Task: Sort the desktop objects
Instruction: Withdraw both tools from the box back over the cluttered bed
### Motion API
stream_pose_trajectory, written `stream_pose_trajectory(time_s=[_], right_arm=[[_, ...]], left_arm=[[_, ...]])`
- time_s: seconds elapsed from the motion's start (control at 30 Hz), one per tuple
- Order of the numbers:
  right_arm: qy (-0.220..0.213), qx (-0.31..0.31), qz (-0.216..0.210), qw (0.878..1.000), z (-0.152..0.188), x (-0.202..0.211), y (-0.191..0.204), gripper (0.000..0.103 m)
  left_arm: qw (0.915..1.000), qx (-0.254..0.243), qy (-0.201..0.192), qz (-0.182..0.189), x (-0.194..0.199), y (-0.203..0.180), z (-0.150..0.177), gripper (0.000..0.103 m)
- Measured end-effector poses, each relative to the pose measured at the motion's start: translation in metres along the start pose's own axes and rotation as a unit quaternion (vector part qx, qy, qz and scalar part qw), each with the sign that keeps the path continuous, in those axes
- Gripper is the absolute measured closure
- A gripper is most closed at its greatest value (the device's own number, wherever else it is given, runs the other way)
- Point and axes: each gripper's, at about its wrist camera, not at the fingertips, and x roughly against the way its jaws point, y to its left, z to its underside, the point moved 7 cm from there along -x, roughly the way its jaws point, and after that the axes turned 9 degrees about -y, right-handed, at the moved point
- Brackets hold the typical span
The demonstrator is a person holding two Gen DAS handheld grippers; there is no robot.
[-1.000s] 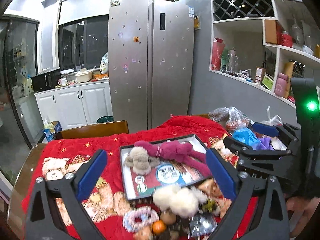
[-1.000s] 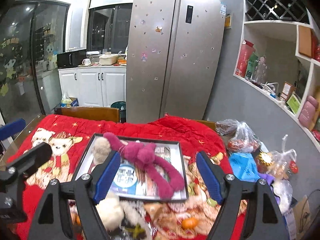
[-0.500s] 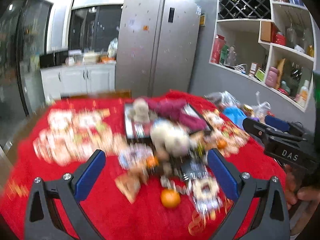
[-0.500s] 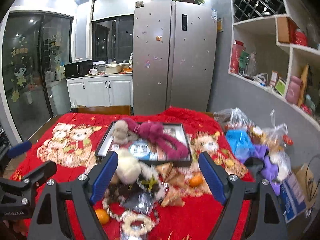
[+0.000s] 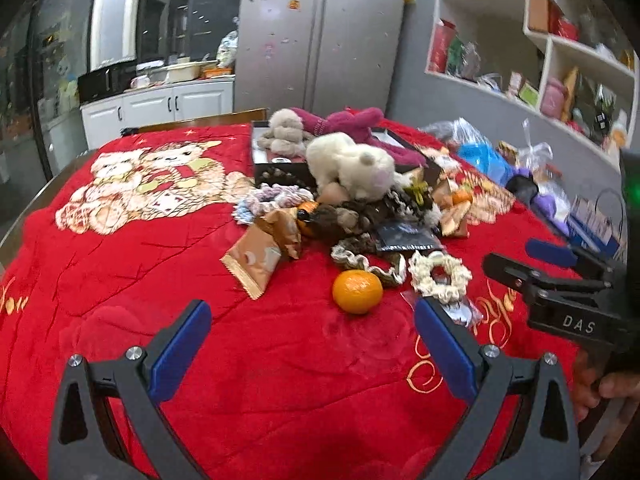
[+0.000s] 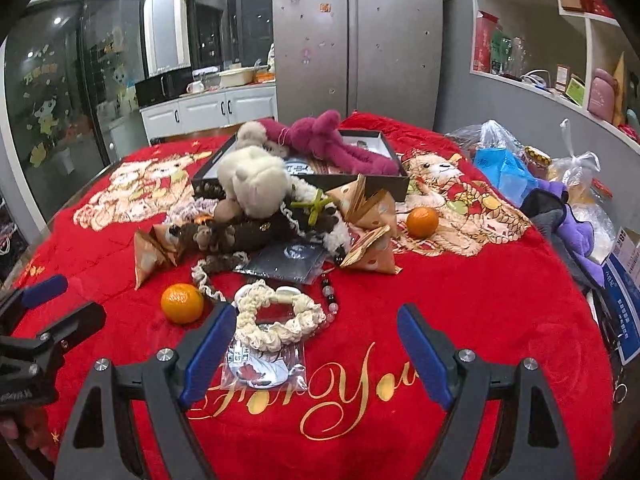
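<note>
Right wrist — blanket (image 6: 500, 320) lettering "For You"

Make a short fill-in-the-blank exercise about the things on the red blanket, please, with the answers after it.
1. The number of oranges that show in the right wrist view is ____.
2. The long-limbed plush toy lying in the black tray is ____ in colour.
3. The gold lettering on the blanket begins "For ____".
4. Between the fingers of the left gripper there is ____.

Answers: two; magenta; You; nothing
</note>
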Motion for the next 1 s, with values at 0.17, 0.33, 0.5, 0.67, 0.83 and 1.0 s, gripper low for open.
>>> stream_pose_trajectory(time_s=[0.17, 0.33, 0.5, 0.67, 0.83, 1.0], right_arm=[[0.010, -0.001, -0.007, 1.000, 0.003, -0.005, 0.002, 0.018], [0.012, 0.009, -0.009, 1.000, 0.002, -0.006, 0.002, 0.018], [0.025, 0.012, -0.020, 0.999, 0.004, -0.013, 0.002, 0.018], [0.037, 0.009, -0.023, 0.999, 0.008, -0.025, 0.002, 0.018], [0.052, 0.005, -0.023, 0.998, 0.012, -0.040, 0.001, 0.018], [0.076, -0.015, -0.022, 0.997, 0.018, -0.060, -0.008, 0.018]], left_arm=[[0.9999, -0.010, 0.007, 0.006, -0.006, -0.010, 0.002, 0.001], [0.9998, -0.001, 0.013, 0.015, -0.010, -0.011, 0.003, 0.001], [0.9995, 0.002, 0.021, 0.023, -0.016, -0.015, 0.002, 0.001], [0.9990, -0.026, 0.032, 0.018, -0.030, -0.024, 0.006, 0.001], [0.9984, -0.018, 0.047, 0.023, -0.047, -0.023, 0.008, 0.001], [0.9976, -0.019, 0.065, 0.016, -0.069, -0.020, 0.010, 0.001]])
